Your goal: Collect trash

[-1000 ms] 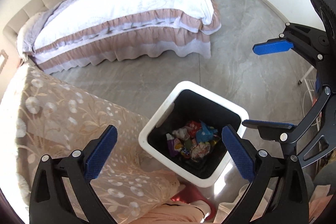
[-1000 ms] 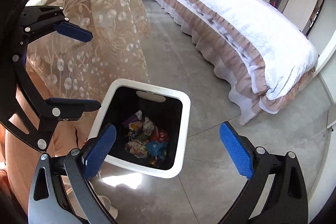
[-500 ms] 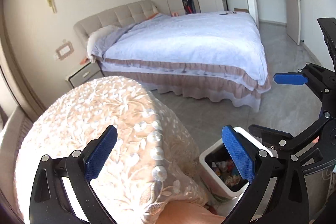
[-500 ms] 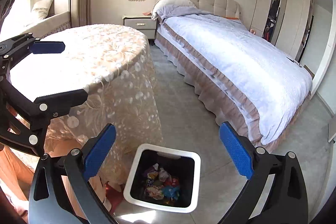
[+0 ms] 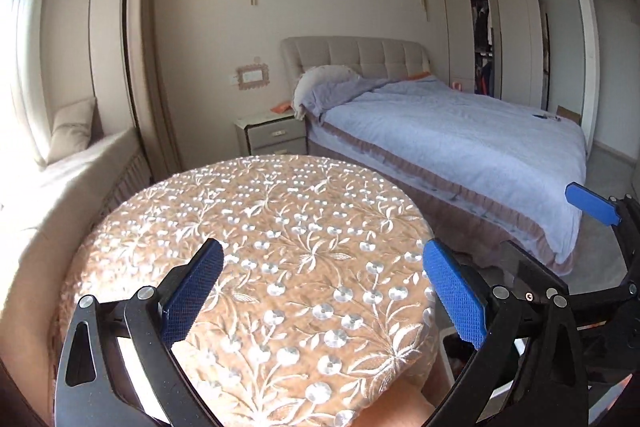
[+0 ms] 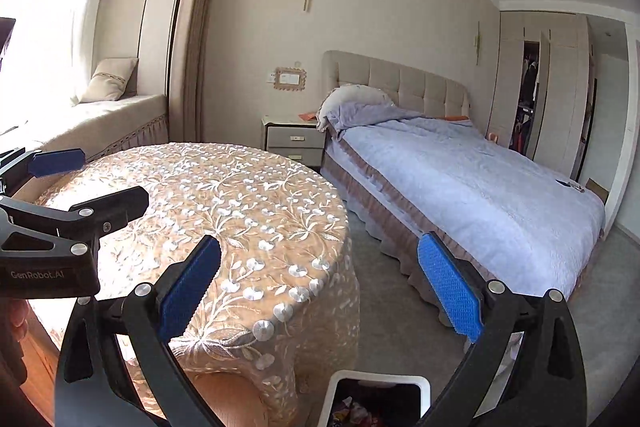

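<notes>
Both views have lifted from the white bin (image 6: 376, 385) of wrappers (image 6: 352, 413); both grippers' fingers (image 6: 448, 293) gape empty.

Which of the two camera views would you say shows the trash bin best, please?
The right wrist view. There the bin's white rim and some colourful trash inside show at the bottom edge, beside the round table. The left wrist view shows only a sliver of the bin, behind that gripper's right finger.
</notes>
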Demonstrator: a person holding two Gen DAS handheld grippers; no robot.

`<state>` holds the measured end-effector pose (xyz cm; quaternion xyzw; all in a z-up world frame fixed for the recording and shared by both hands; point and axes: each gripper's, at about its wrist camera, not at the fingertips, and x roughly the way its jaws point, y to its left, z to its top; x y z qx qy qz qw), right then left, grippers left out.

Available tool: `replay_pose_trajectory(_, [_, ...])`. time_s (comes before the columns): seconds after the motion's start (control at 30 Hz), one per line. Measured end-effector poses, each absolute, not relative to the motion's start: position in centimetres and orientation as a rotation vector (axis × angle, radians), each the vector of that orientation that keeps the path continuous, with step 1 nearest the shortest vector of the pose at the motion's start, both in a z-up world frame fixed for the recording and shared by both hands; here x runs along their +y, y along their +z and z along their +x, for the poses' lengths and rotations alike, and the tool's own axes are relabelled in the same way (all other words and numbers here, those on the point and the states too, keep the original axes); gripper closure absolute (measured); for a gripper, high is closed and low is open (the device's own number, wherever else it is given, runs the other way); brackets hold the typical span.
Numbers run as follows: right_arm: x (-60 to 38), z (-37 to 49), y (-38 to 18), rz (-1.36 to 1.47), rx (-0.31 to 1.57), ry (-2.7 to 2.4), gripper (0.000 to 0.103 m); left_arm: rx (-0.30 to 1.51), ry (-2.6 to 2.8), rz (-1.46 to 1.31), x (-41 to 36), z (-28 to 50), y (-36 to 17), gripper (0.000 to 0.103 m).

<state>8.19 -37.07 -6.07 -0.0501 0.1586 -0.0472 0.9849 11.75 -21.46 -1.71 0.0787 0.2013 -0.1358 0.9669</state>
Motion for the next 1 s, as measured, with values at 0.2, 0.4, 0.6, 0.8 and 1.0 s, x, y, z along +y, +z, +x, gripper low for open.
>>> replay_pose_trajectory(0.2, [-34.1, 8.2, -4.3, -0.064, 0.310, -0.008, 0.005, 0.385, -0.226, 0.110, -16.8, 10.7, -0.6, 0.005])
replay_pose_trajectory(0.4, [-30.8, 7.3, -2.7, -0.056, 0.271, 0.046, 0.005, 0.362, -0.142, 0.091, -13.2, 8.8, 0.3, 0.005])
replay_pose_trajectory(0.6, [-27.7, 5.9, -2.0, -0.071, 0.226, 0.089, 0.005, 0.338, -0.080, 0.087, -10.9, 6.4, 1.1, 0.005])
replay_pose_trajectory(0.8, [-26.4, 4.8, -1.8, -0.082, 0.201, 0.104, 0.005, 0.328, -0.040, 0.091, -9.2, 4.8, 1.5, 0.005])
replay_pose_trajectory(1.0, [-26.5, 4.5, -1.7, -0.066, 0.199, 0.103, 0.005, 0.314, -0.009, 0.082, -9.3, 3.8, 1.6, 0.005])
